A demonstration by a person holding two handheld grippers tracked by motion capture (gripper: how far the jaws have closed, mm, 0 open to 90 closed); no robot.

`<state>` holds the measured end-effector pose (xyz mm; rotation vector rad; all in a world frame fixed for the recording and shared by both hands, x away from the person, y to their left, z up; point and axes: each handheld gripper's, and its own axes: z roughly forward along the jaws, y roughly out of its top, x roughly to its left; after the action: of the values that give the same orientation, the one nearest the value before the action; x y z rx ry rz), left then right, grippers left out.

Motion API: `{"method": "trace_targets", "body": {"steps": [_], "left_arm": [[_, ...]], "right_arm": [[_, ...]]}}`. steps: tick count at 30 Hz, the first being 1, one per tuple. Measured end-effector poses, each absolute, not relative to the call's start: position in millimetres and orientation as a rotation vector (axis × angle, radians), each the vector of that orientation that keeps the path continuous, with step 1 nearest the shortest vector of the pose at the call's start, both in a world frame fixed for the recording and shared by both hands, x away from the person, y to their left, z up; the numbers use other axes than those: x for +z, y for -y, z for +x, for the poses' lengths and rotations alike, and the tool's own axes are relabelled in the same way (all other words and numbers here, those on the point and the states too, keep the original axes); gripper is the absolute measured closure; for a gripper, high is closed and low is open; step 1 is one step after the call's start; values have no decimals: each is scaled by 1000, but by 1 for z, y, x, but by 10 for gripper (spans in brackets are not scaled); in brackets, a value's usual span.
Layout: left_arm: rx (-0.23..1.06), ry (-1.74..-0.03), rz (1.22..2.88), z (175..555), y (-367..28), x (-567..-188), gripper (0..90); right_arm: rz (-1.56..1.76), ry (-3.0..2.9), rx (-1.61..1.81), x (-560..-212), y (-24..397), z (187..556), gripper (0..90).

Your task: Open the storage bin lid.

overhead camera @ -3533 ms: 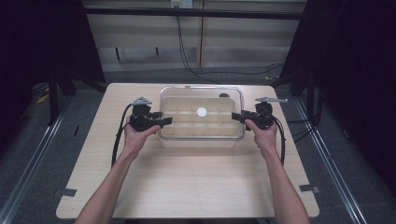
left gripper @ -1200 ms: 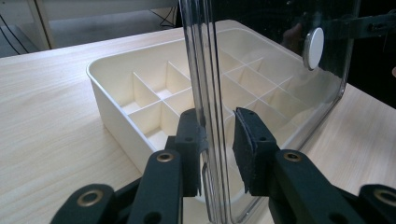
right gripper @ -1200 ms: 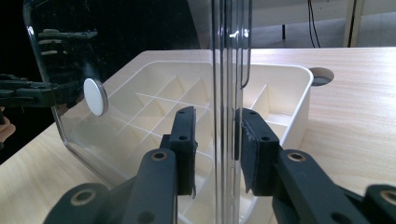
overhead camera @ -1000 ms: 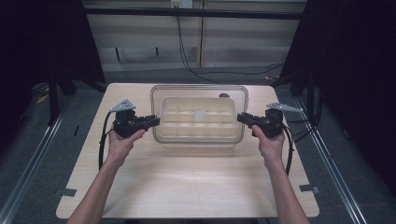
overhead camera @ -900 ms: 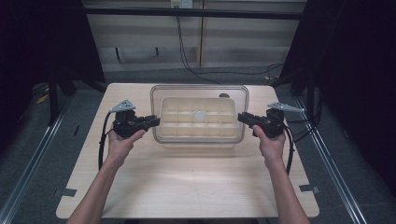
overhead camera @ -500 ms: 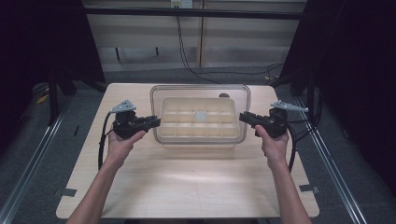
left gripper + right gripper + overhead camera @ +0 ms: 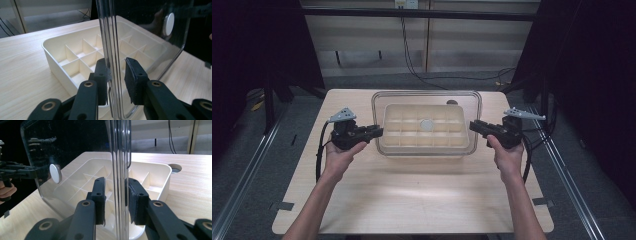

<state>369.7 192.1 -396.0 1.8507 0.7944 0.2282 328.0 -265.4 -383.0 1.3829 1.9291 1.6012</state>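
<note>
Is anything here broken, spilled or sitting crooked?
Nothing stands out. The clear lid is held level above the cream divided tray, gripped at its ends by the left gripper and right gripper. The tray sits square on the table, its compartments empty.

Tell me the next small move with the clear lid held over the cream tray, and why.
Probably carry the clear plastic lid level to one side and set it down. The left tool and right tool each clamp an edge of it, and it hangs above the cream compartment tray, which sits uncovered on the wooden table. Uneven hands might tilt it.
</note>
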Motion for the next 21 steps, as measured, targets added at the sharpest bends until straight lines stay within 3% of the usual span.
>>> {"method": "trace_targets", "body": {"steps": [21], "left_arm": [[239,-770,1896,353,-195,-399,724]], "right_arm": [[1364,-1974,1574,-383,262,311,708]]}}
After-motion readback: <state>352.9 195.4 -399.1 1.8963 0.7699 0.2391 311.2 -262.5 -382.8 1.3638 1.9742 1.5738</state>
